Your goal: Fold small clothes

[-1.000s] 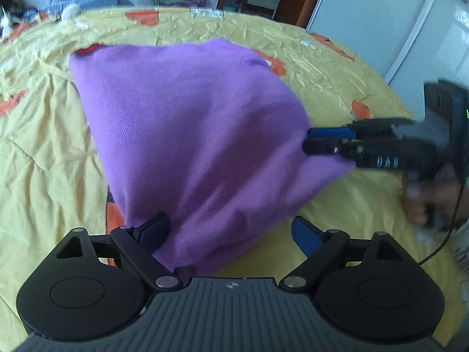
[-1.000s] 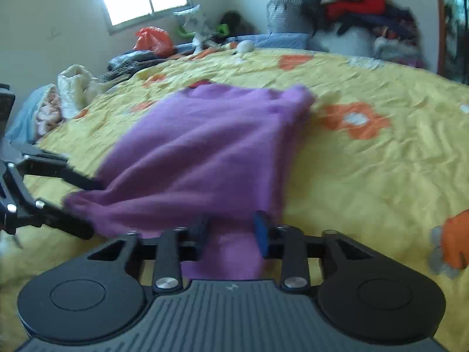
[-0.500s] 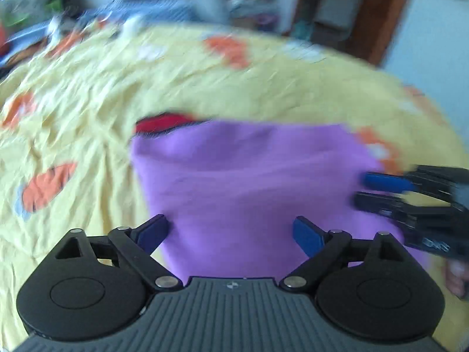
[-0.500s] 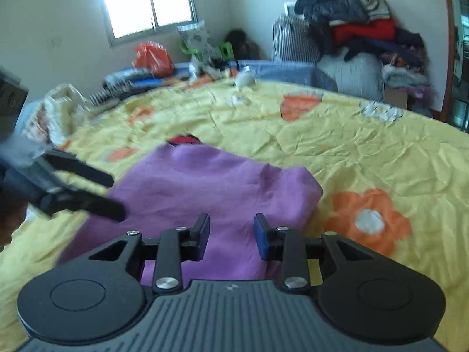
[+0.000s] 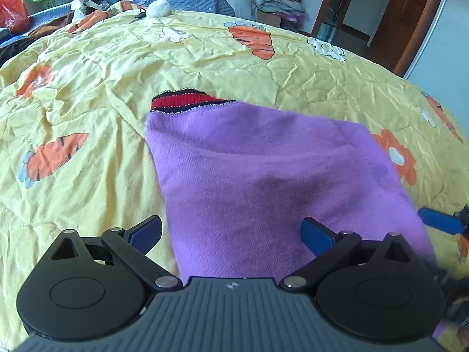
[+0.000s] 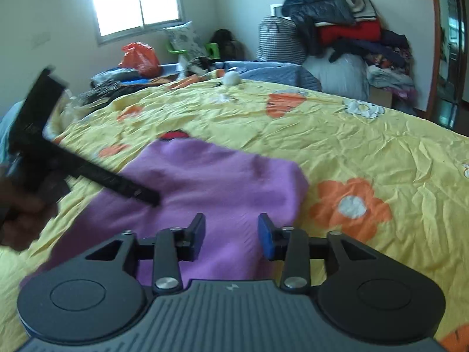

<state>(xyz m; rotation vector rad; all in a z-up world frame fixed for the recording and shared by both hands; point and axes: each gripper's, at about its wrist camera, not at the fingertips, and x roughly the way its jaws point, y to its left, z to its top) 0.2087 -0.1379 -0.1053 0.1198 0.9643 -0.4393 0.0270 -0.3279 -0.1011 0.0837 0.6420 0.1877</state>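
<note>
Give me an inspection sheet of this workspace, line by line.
Surface: wrinkled yellow bedsheet printed with orange carrots and flowers.
Job's things: purple knit garment lying folded on the sheet, its red striped ribbed trim showing at the far edge.
Clutter: small white fluffy ball at the sheet's far end.
Grippers: left gripper open, fingers apart above the garment; right gripper open, holding nothing.
Cables: nothing seen.
Surroundings: pile of clothes against the wall, orange plastic bag, bright window, brown wooden door.

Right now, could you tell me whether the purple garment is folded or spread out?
Folded: the purple garment lies as a compact doubled panel on the yellow bedspread, its red striped trim peeking from beneath.
</note>
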